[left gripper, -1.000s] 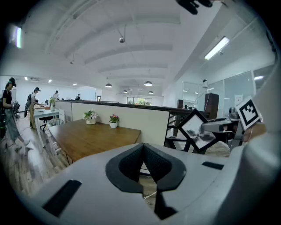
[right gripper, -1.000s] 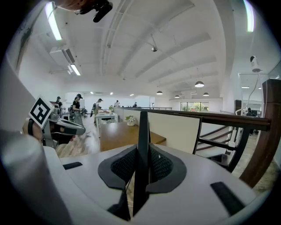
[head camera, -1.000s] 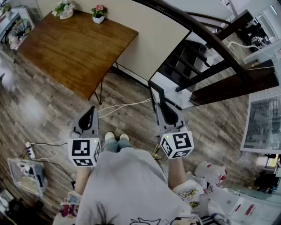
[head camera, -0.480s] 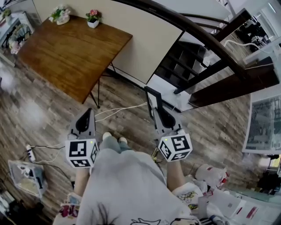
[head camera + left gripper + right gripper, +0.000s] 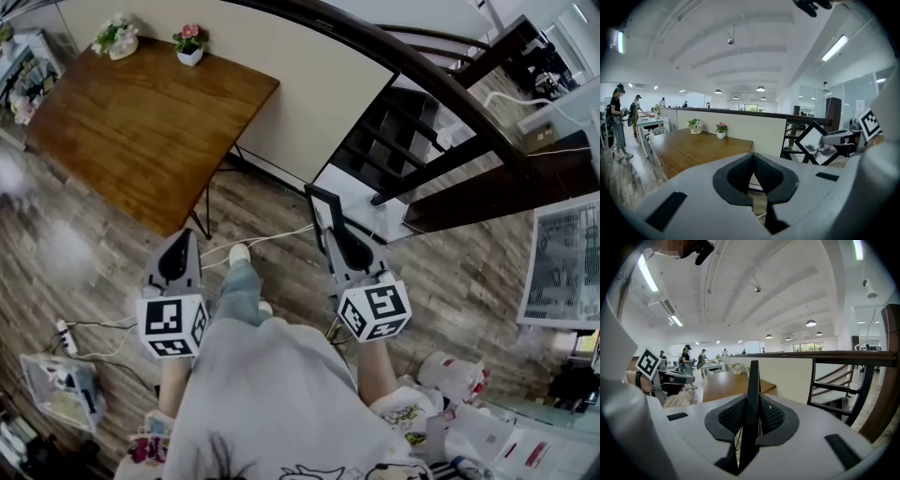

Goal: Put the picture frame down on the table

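- The right gripper (image 5: pixel 332 234) (image 5: pixel 751 417) is clenched on a black-rimmed picture frame with a white face (image 5: pixel 319 214) (image 5: pixel 752 380). The rim stands edge-on between the pads and rises above the jaw tips.
- The left gripper (image 5: pixel 185 236) (image 5: pixel 753 161) has its jaws closed tip to tip with nothing between them. It is apart from the frame.
- The frame is held in the air over the grey-brown plank floor (image 5: pixel 94 234). It is well apart from the brown wooden table (image 5: pixel 141 122) (image 5: pixel 693 150), which lies ahead and to the left.
- A white pot of pale flowers (image 5: pixel 114 39) and a white pot of pink flowers (image 5: pixel 190 44) stand at the table's far edge, against the cream partition wall (image 5: pixel 300 94).
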`<state>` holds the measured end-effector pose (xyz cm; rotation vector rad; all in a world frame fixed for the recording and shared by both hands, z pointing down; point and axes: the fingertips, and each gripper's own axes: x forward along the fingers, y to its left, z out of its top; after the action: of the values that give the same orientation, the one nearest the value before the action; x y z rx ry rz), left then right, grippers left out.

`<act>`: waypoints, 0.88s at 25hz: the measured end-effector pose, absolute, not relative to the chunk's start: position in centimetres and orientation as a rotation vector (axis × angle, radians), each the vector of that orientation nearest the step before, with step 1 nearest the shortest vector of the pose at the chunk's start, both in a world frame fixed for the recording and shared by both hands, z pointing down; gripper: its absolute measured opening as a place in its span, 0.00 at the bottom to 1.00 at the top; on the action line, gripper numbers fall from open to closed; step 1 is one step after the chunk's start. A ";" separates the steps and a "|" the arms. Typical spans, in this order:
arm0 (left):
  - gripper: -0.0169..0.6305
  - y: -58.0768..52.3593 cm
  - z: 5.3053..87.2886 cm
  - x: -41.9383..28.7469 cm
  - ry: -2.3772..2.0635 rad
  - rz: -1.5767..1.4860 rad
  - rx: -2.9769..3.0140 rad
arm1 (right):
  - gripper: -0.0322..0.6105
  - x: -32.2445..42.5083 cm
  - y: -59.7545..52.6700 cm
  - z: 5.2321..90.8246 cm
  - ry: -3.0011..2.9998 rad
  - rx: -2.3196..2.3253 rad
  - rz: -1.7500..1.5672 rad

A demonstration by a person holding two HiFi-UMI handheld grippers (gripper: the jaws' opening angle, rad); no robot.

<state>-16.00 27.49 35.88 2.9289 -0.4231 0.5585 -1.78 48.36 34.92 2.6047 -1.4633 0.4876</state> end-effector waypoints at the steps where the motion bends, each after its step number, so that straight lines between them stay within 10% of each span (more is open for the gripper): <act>1: 0.03 26.8 35.9 -15.1 -0.422 0.555 2.930 | 0.14 -0.9 47.7 34.9 -1.460 2.605 0.484; 22: 0.03 12.4 36.1 -4.2 -0.445 0.554 2.902 | 0.14 9.7 32.5 35.4 -1.495 2.543 0.534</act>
<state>-4.22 12.42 36.14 2.9024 -0.4453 0.5538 9.68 32.54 35.38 2.5433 -1.4951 0.5338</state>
